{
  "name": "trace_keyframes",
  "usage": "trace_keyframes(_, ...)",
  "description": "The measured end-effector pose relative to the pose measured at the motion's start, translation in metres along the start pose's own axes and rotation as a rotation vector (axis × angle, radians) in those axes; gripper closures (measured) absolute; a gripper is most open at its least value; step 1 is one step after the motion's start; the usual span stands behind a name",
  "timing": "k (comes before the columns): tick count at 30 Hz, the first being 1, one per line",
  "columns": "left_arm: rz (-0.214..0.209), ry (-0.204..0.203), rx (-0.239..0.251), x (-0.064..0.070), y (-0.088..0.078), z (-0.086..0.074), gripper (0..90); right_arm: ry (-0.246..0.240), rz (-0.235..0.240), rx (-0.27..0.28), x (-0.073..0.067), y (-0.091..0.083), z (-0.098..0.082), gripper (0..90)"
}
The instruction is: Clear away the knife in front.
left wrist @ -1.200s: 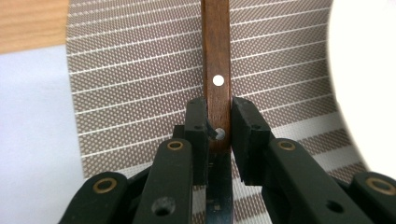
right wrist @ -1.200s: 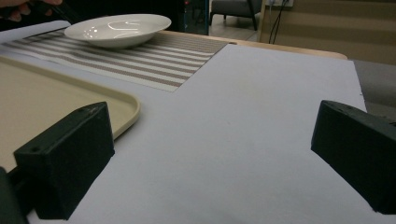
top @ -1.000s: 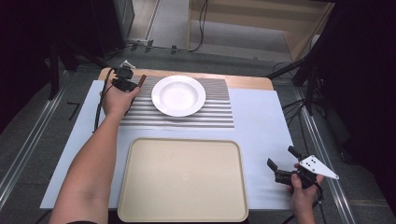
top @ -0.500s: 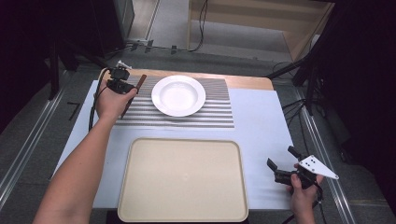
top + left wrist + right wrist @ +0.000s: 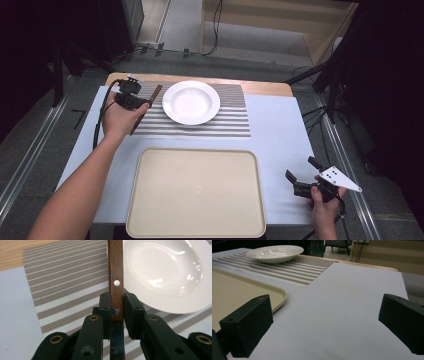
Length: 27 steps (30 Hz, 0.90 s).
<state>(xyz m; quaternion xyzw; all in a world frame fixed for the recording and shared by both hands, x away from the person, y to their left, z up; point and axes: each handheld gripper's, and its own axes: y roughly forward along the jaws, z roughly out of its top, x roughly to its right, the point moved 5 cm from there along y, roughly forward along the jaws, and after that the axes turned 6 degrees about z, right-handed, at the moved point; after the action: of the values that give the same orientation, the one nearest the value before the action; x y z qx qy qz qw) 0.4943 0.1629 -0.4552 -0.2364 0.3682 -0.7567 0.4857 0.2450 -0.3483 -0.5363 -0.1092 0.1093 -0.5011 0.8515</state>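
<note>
My left gripper is shut on a brown wooden utensil handle with metal rivets, held above the left part of the striped placemat. In the left gripper view the handle runs straight up from between the jaws of that gripper, beside the white plate. The utensil's other end is hidden. The plate sits on the placemat. My right gripper is open and holds nothing, low over the pale tablecloth at the near right; its jaws stand wide apart.
A large beige tray lies at the near middle of the table, its corner left of the right gripper. Beyond the placemat runs the wooden table edge. A black cable trails from the left gripper.
My left hand has lifted and drawn slightly toward the near side with the wooden-handled utensil still gripped. The right hand has kept still.
</note>
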Motion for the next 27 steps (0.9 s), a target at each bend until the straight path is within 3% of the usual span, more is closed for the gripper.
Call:
trace_keyframes(9,-0.048,0.029,0.027,0.02,-0.019,-0.012,76.8,-0.002,0.001,0.0,0.0,0.0,0.0,0.0)
trace_keyframes(17,-0.069,0.078,0.031,0.04,-0.033,-0.031,76.8,-0.007,0.0,-0.003,0.0,0.001,0.0,0.0)
trace_keyframes(27,-0.097,0.088,0.054,0.052,-0.048,-0.052,76.9,-0.008,0.0,-0.007,0.0,0.001,0.0,0.0)
